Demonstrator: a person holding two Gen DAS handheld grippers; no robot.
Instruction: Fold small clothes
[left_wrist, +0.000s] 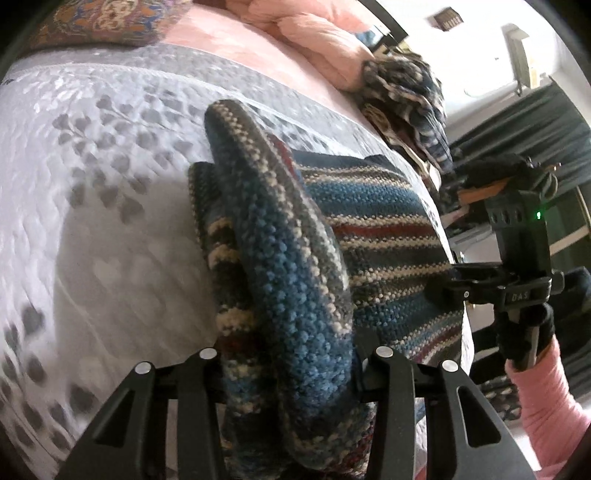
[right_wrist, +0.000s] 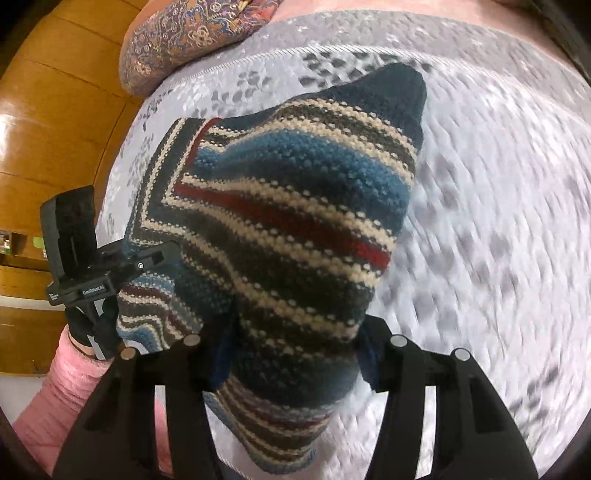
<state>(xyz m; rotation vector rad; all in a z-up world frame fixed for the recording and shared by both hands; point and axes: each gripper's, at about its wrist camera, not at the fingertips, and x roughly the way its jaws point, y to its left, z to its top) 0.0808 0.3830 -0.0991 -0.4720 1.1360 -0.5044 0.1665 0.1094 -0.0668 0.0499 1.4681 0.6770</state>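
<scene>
A striped knit garment (left_wrist: 384, 229) in blue, cream, dark grey and red hangs partly lifted over the grey leaf-patterned bedspread (left_wrist: 92, 147). My left gripper (left_wrist: 295, 354) is shut on a bunched fold of it. The right gripper (left_wrist: 461, 284) grips its right edge. In the right wrist view the garment (right_wrist: 295, 221) drapes up from my right gripper (right_wrist: 295, 339), which is shut on the fabric. The left gripper (right_wrist: 147, 262) holds the garment's left side. The bedspread (right_wrist: 498, 184) lies beneath, blurred.
More knit clothes (left_wrist: 406, 96) are heaped at the bed's far right, beside a pink blanket (left_wrist: 314, 26). A patterned cushion (right_wrist: 192, 37) lies at the head of the bed by a wooden panel (right_wrist: 55, 110). Pink sleeves (left_wrist: 546, 398) (right_wrist: 62, 391) show behind the grippers.
</scene>
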